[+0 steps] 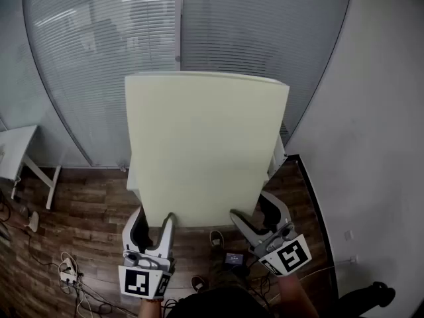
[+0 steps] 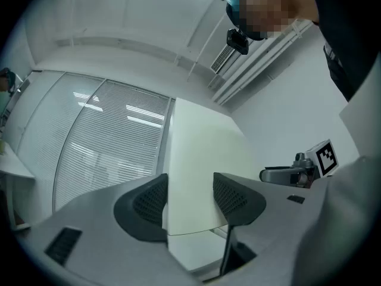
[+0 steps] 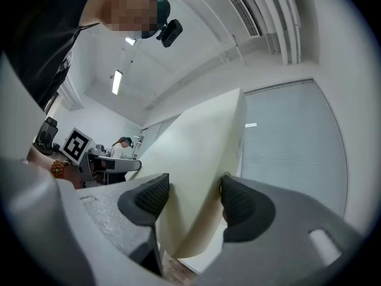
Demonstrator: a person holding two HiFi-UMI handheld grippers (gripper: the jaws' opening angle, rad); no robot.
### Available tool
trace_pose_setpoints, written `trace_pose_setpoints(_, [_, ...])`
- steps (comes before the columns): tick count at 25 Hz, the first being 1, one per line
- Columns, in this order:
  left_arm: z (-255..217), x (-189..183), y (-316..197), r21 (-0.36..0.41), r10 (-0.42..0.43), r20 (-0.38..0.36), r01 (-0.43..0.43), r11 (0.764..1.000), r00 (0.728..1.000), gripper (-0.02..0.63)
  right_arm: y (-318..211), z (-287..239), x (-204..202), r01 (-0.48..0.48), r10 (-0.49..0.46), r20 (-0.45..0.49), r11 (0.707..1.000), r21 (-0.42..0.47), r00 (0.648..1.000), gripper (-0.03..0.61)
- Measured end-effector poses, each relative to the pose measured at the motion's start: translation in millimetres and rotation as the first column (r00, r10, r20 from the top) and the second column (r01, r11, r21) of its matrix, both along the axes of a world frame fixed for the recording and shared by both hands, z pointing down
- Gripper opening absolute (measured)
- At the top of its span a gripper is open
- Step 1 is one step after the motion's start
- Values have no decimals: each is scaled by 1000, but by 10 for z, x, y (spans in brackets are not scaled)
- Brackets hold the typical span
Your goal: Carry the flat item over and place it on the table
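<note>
Left gripper (image 1: 154,222) and right gripper (image 1: 255,212) both clamped on panel (image 1: 205,144) near edge. Panel's long axis runs up, away from them. Table (image 1: 16,148) well left of panel.

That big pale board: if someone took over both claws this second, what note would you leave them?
Left claw: shut on the board, at the left of its near edge.
Right claw: shut on the same edge, at the right.
Board: in the air above the wooden floor, tilted up in front of the person.
Done: the board is picked up.
Left: carry it over, lay it on a table, open both claws. A white table stands off to the left; whether it is the right one, I cannot tell.
</note>
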State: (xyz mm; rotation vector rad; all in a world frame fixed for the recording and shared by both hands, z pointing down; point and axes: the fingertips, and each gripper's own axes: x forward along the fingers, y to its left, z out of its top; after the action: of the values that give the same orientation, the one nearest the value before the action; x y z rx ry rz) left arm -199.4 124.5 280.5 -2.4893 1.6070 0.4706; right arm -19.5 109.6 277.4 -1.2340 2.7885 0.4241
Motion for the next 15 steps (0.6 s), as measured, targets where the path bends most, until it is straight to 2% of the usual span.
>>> trace_pose_setpoints(3, [40, -22, -3, -31, 8, 11, -8, 999, 1000, 239, -1, -29, -23, 16, -16, 19, 1000, -10, 1000, 270])
trace_pose_setpoints(6, [131, -26, -25, -95, 9, 18, -7, 995, 1000, 239, -35, -21, -36, 14, -14, 19, 1000, -17, 1000, 272])
trace_pose_setpoints(10, [85, -75, -47, -34, -3, 8, 4, 999, 1000, 238, -85, -24, -46, 24, -24, 12, 1000, -8, 1000, 275])
trace_pose_setpoints(15, [95, -12, -149, -45, -11, -2, 11, 999, 1000, 239, -202, -4, 10, 52, -51, 20, 999, -15, 998, 276])
